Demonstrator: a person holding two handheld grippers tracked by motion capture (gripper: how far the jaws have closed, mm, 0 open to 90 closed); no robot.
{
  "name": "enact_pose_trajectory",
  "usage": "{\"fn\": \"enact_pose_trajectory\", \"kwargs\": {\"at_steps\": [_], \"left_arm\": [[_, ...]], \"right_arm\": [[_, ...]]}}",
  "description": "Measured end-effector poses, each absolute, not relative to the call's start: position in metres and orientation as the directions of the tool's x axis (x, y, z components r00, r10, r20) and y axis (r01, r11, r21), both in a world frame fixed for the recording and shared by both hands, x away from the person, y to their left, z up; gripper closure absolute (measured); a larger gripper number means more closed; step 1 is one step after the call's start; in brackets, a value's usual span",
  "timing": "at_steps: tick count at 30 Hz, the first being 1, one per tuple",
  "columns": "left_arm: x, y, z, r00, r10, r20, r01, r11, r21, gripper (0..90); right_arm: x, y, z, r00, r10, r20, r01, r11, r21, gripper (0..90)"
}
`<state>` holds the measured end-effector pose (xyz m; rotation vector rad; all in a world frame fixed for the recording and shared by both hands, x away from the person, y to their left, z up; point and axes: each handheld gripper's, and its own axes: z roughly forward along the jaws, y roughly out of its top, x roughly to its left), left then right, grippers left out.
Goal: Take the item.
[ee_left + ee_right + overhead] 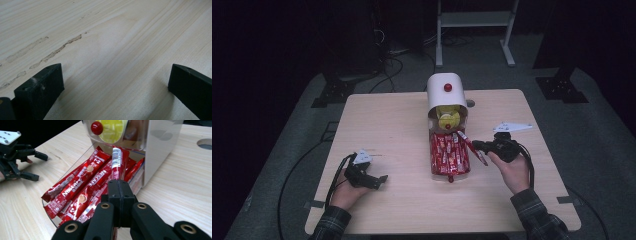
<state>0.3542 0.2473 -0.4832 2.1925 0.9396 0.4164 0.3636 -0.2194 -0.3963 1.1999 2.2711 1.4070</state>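
One stick clamped, left claw idle

Two claws over the desk (382,120), landmark is the white dispenser (446,92) at the desk's far middle.

Room: bare desk on both sides of the dispenser. Its clear tray (75,167) runs from its mouth toward the person and is packed with red Nescafe sticks (80,180). Tray front stops well short of the near desk edge. A round hole (205,143) in the desk sits just right of the dispenser.

Held stick (116,161): long axis runs from the right claw toward the dispenser mouth, seen from the right gripper view. Barcode end points at the dispenser, near end is in the jaws. It sits tilted above the pile, over the tray's right part. In the high view it angles off the tray's right edge toward the claw.

Right claw (118,186): jaws clenched, grasping that stick by its near end, just right of the tray, nearer the person than the dispenser.

Left claw (379,181): jaws spread wide, nothing between them, bare wood below. Well left of the tray, close to the near desk edge.
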Motion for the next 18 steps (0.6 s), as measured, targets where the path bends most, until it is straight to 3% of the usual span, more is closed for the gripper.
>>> {"fn": "enact_pose_trajectory", "kwargs": {"at_steps": [18], "left_arm": [[0.354,0.247,-0.483,0.685,0.729,0.017,0.502,-0.488,0.714,0.0]], "right_arm": [[0.366,-0.237,-0.395,-0.613,0.762,0.208,0.526,0.197,0.828,89.5]]}}
